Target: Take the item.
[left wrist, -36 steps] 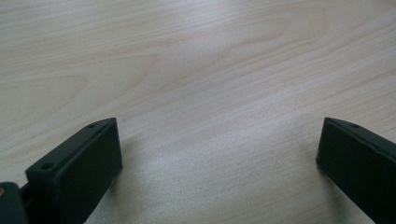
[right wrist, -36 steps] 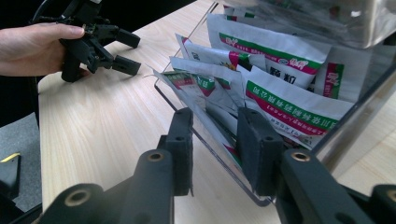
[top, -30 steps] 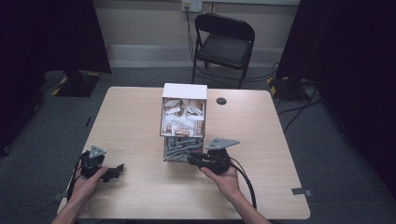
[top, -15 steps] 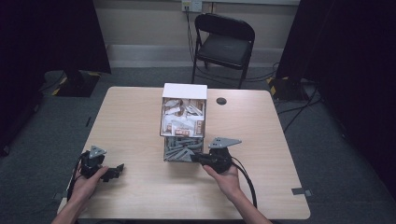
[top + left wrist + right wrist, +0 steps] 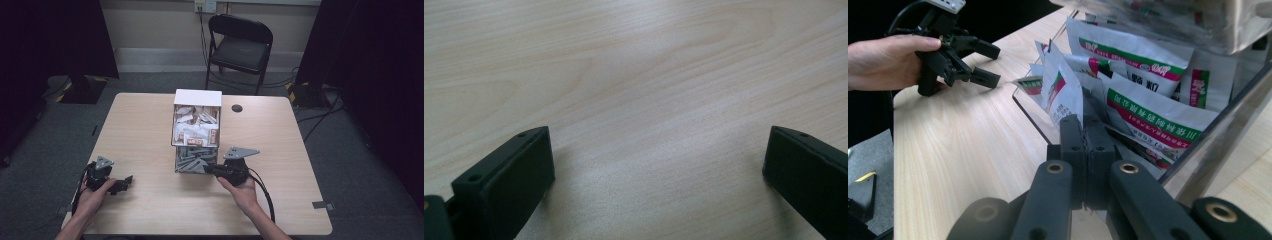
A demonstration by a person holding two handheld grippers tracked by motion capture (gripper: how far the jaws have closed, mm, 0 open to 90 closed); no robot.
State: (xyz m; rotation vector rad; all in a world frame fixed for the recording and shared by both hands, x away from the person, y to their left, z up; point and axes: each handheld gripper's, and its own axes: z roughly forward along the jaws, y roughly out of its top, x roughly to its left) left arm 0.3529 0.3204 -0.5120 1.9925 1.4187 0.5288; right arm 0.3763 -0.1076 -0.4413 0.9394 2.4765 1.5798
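Right gripper [image 5: 1087, 131] pinching a sachet [image 5: 1062, 95] at the dispenser box [image 5: 196, 134]
Its fingers have just closed on the packet; left gripper [image 5: 119, 185], at eight o'clock on the worktop [image 5: 150, 130], has fingers spread wide.

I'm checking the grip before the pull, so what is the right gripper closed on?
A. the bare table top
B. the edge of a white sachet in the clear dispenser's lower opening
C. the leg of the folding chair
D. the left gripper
B: in the right gripper view, the right gripper has its jaws pressed together on the edge of a white sachet sticking out of the clear dispenser.
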